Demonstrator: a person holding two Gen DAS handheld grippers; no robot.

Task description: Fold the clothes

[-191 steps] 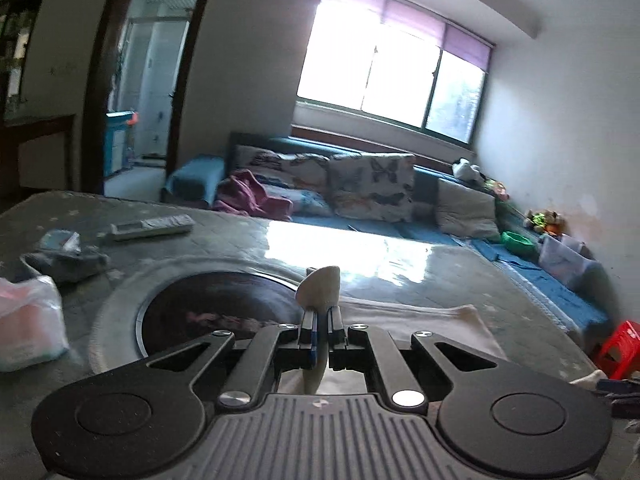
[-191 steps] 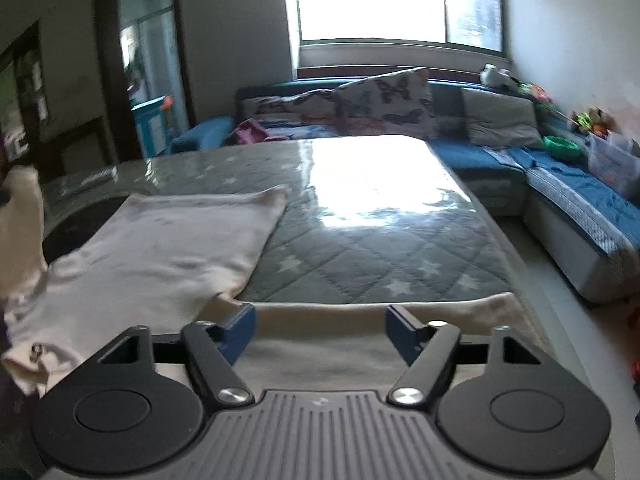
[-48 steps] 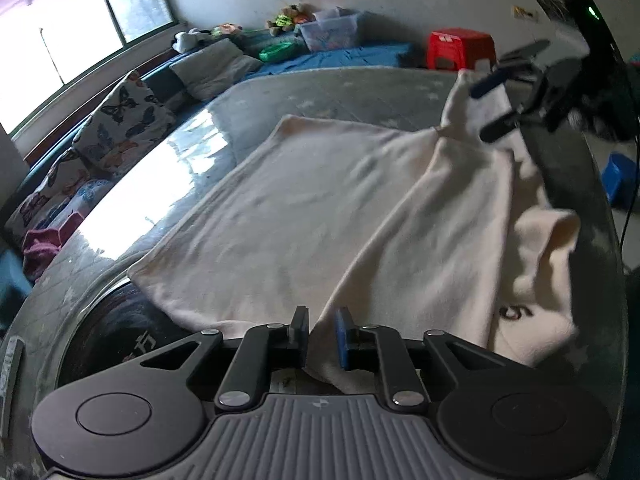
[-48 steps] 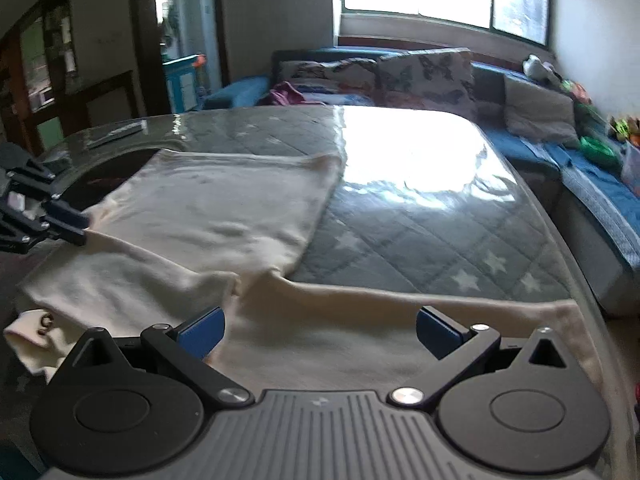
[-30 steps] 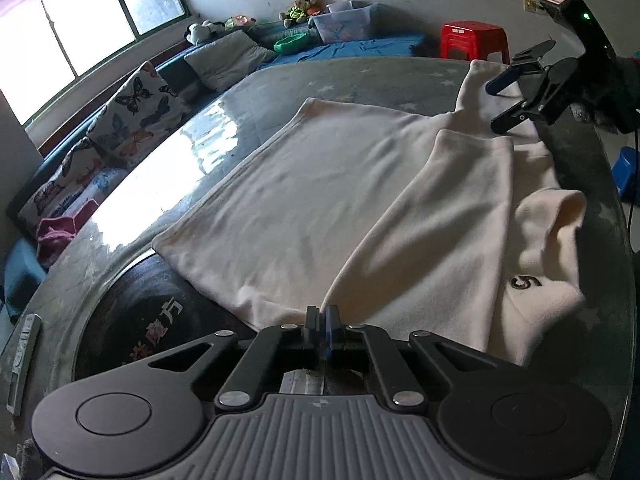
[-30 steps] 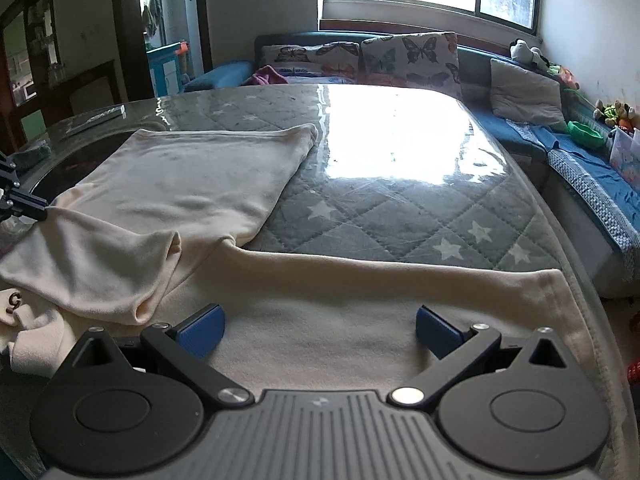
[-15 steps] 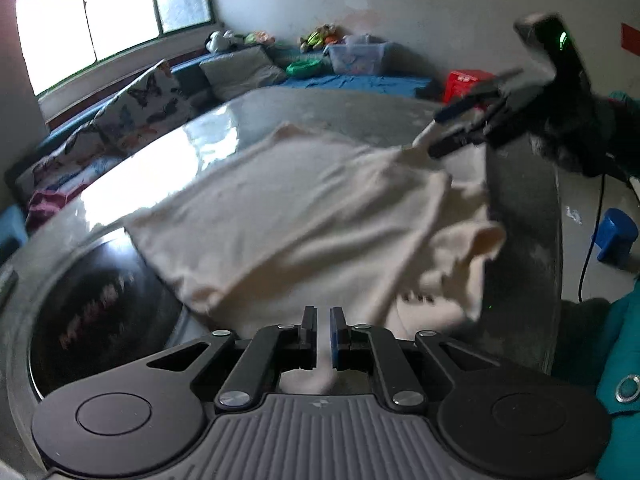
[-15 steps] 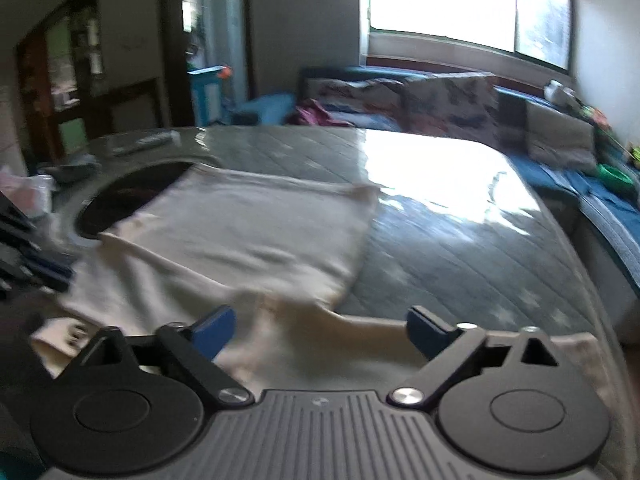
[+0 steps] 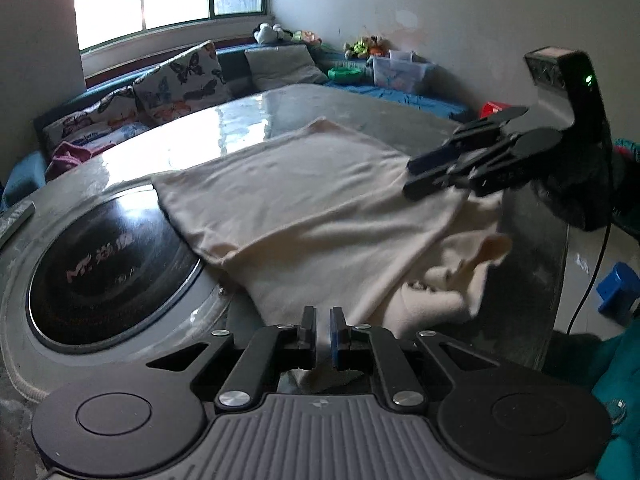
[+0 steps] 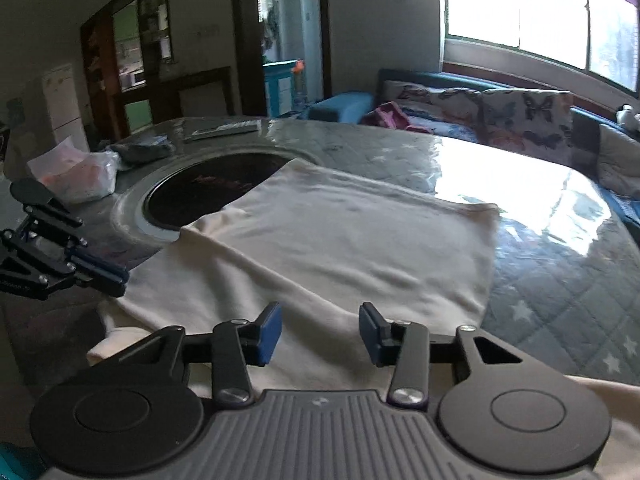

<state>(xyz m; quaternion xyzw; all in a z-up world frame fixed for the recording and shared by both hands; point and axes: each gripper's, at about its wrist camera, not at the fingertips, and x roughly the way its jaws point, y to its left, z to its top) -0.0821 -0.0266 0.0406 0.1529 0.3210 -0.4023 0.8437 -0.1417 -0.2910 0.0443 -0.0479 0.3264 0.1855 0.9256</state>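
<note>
A cream garment (image 9: 320,208) lies spread on the table, its near end bunched in loose folds. My left gripper (image 9: 323,332) is at its near edge, jaws almost together, and a thin fold of the cloth runs down between the pads. The right wrist view shows that gripper (image 10: 120,276) at the garment's left edge. My right gripper (image 10: 320,334) hovers low over the garment (image 10: 340,240) with its jaws closing. The cloth lies between and under the fingers, and the pads do not press on it. In the left wrist view its tips (image 9: 410,178) sit at the cloth's far right corner.
The table (image 10: 560,280) has a grey quilted star cover under glass and a round black inset (image 9: 112,264) beside the garment. A plastic bag (image 10: 76,180) and a remote (image 10: 224,130) lie at the far left. A cushioned sofa (image 9: 176,84) runs behind. A blue stool (image 9: 618,292) stands on the floor.
The right jaws have narrowed from wide apart, and that gripper has moved left over the garment. The left gripper has shifted and rolled while holding the cloth edge, and the near end has bunched.
</note>
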